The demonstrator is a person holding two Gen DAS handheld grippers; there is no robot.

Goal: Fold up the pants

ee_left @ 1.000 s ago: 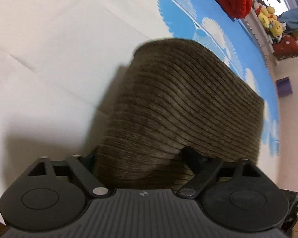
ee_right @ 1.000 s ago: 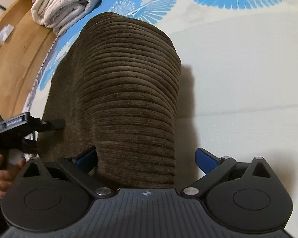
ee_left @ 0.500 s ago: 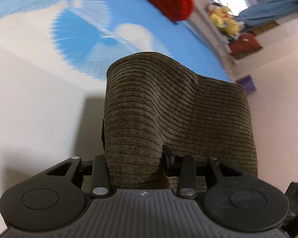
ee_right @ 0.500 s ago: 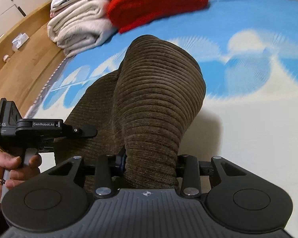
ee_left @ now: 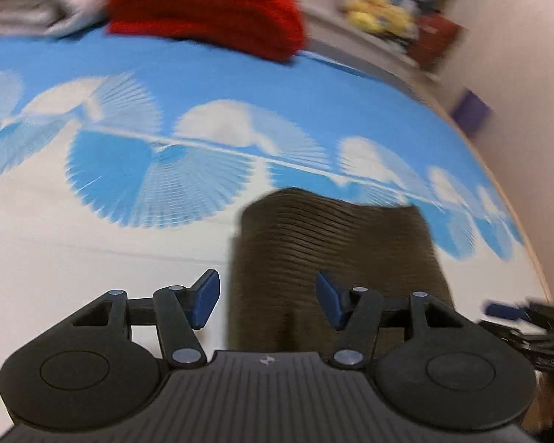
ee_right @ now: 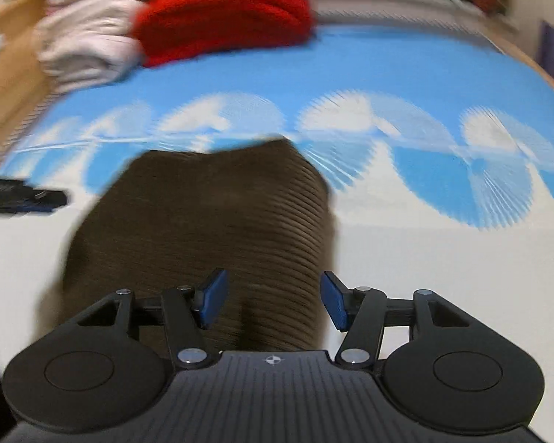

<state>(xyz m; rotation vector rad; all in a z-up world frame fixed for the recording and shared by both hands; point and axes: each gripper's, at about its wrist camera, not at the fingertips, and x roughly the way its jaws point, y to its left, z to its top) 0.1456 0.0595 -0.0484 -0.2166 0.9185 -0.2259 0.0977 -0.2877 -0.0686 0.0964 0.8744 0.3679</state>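
The brown corduroy pants (ee_left: 336,251) lie folded into a compact block on the blue and white bed sheet (ee_left: 240,85). My left gripper (ee_left: 267,295) hovers over their near left edge, its jaws opening and its blue pads clear of the cloth. In the right wrist view the pants (ee_right: 210,221) spread out beneath my right gripper (ee_right: 273,302), whose jaws are also opening with nothing pinched. Each gripper shows at the edge of the other's view: the right gripper (ee_left: 517,313) and the left gripper (ee_right: 26,197).
A folded red garment (ee_left: 203,7) and folded white blankets (ee_right: 81,48) sit at the far end of the bed. Yellow soft toys (ee_left: 376,18) and a purple box (ee_left: 469,110) lie beyond the bed's right edge. A wooden floor (ee_right: 3,74) shows at the left.
Half a second ago both grippers were shut on the raised fold of the pants. Both have let go and drawn back, and the pants now lie flat.
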